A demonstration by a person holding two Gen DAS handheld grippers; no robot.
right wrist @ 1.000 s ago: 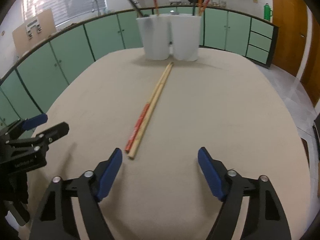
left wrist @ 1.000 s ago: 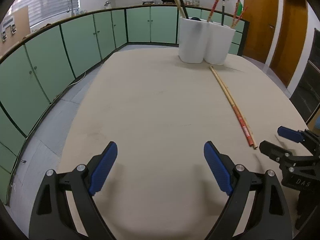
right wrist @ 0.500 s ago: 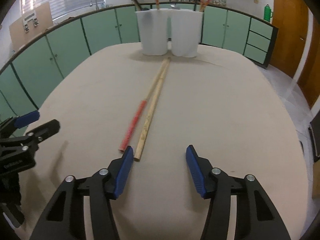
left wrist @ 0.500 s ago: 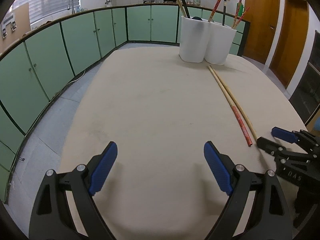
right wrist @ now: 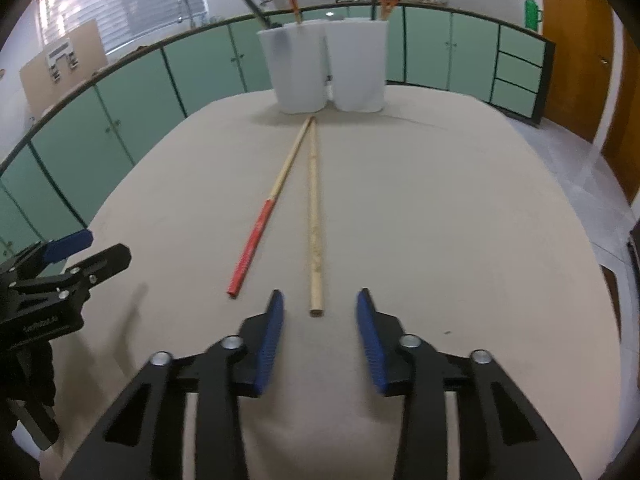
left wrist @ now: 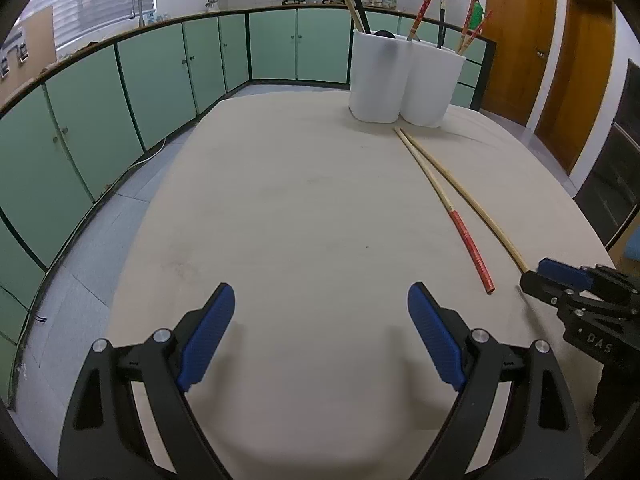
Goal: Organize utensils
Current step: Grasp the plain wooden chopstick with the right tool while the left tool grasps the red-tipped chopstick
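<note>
Two long chopsticks lie on the beige table: a plain wooden one [right wrist: 314,216] [left wrist: 464,196] and a red-handled one [right wrist: 264,220] [left wrist: 448,204]. Two white holders [right wrist: 328,68] [left wrist: 404,76] with several chopsticks stand at the far end. My right gripper [right wrist: 320,304] is open, narrowed, with the near end of the plain chopstick just in front of its fingertips, not gripped. It also shows in the left wrist view [left wrist: 536,276]. My left gripper [left wrist: 320,308] is wide open and empty over bare table, left of the chopsticks; it also shows in the right wrist view [right wrist: 96,248].
Green kitchen cabinets [left wrist: 100,120] run along the left and back walls. Wooden doors [left wrist: 560,48] stand at the right. The table edge [left wrist: 132,240] drops to the tiled floor at the left.
My right gripper has moved forward to the plain chopstick's near end and narrowed its jaws. The two chopsticks now lie spread apart at their near ends. The left gripper stayed open.
</note>
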